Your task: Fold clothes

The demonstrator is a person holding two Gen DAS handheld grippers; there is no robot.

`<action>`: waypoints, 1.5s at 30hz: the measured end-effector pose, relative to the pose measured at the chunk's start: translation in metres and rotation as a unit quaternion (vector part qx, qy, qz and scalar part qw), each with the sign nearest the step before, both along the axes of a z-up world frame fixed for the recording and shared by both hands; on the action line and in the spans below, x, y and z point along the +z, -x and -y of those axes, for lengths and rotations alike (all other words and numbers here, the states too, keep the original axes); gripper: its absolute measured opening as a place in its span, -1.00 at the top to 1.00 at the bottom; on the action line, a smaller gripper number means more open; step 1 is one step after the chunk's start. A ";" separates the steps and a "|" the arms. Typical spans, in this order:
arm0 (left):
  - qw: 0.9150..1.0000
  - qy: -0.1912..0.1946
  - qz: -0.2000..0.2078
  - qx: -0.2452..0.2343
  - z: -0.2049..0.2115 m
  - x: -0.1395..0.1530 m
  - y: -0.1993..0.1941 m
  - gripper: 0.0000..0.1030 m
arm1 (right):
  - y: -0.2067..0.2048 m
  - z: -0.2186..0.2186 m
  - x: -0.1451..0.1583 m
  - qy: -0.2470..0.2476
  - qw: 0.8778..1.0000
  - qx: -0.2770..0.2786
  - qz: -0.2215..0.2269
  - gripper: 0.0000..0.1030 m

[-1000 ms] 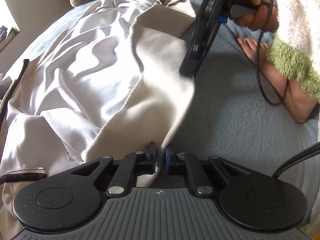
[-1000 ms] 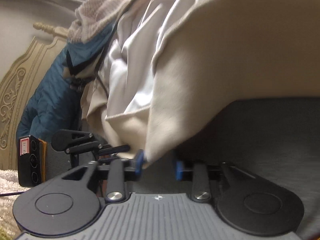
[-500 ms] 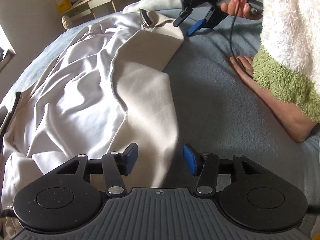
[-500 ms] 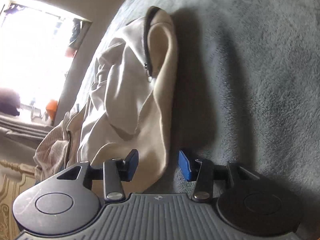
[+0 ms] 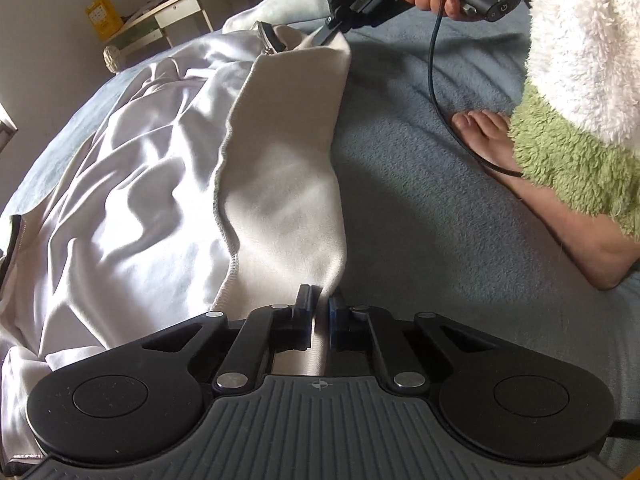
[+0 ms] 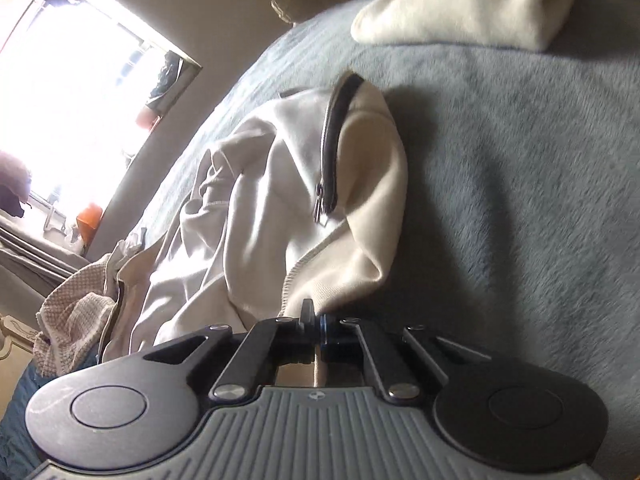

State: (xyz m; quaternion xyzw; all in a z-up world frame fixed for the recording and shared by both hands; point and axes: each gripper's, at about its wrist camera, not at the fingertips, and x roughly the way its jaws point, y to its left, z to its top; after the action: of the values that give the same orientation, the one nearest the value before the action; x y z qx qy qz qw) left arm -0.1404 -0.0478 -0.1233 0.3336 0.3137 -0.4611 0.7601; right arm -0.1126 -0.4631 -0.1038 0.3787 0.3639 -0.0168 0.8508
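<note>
While both claws had just closed, the left claw (image 5: 319, 307) pinched the near end of the folded edge of the cream zip-up jacket (image 5: 276, 184), cloth clamped between its pads. At the far end of that same edge the right claw (image 6: 317, 320) was likewise shut on the cloth, below the dark zipper (image 6: 332, 152). Outward, the jacket lay rumpled across the grey-blue bed (image 5: 420, 208), its pale lining spreading left. Judging from this, the fold would go best with both ends lifted together, the edge kept taut, and carried evenly across.
</note>
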 end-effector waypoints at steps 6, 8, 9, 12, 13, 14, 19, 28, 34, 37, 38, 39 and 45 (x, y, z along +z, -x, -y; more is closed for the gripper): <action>0.999 0.024 -0.023 -0.029 0.011 0.008 -0.004 0.95 | 0.009 0.023 0.023 0.062 0.998 -0.009 -0.007 0.97; 0.998 0.031 -0.033 -0.043 0.017 0.009 -0.005 0.96 | 0.011 0.026 0.026 0.088 0.996 -0.008 -0.015 0.97; 0.997 0.034 -0.038 -0.050 0.021 0.009 -0.005 0.96 | 0.012 0.028 0.027 0.101 0.995 -0.007 -0.018 0.97; 0.996 0.045 -0.050 -0.060 0.030 0.008 -0.006 0.96 | 0.013 0.034 0.028 0.124 0.992 -0.011 -0.024 0.98; 0.995 0.048 -0.055 -0.064 0.033 0.008 -0.006 0.96 | 0.013 0.035 0.029 0.128 0.991 -0.013 -0.024 0.98; 0.995 0.052 -0.059 -0.067 0.036 0.008 -0.006 0.96 | 0.013 0.037 0.029 0.133 0.991 -0.015 -0.024 0.98; 0.992 0.070 -0.073 -0.073 0.047 0.007 -0.011 0.96 | 0.015 0.050 0.031 0.157 0.987 -0.026 -0.023 0.98; 0.995 0.039 -0.069 -0.064 0.055 -0.015 -0.005 0.93 | 0.008 0.049 -0.002 0.171 0.983 -0.021 -0.065 0.97; 0.996 0.039 -0.068 -0.047 0.052 -0.010 0.001 0.16 | 0.010 0.045 0.000 0.174 0.980 -0.011 -0.101 0.45; 0.996 0.047 -0.064 -0.027 0.044 -0.001 0.000 0.05 | 0.015 0.037 0.022 0.214 0.969 -0.024 -0.124 0.21; 0.996 0.050 -0.066 -0.019 0.041 0.003 -0.001 0.01 | 0.018 0.031 0.030 0.240 0.963 -0.022 -0.122 0.19; 0.996 0.054 -0.067 -0.012 0.038 0.007 -0.003 -0.01 | 0.020 0.024 0.038 0.261 0.958 -0.018 -0.115 0.19; 0.990 0.088 -0.067 0.090 -0.005 0.046 -0.027 -0.03 | 0.017 -0.040 0.082 0.301 0.951 0.073 -0.007 0.19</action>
State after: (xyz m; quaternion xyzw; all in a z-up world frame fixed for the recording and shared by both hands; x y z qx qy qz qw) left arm -0.1131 -0.0433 -0.0776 0.2041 0.3506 -0.4377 0.8024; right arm -0.1293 -0.4228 -0.0218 0.0771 0.3739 -0.0664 0.9219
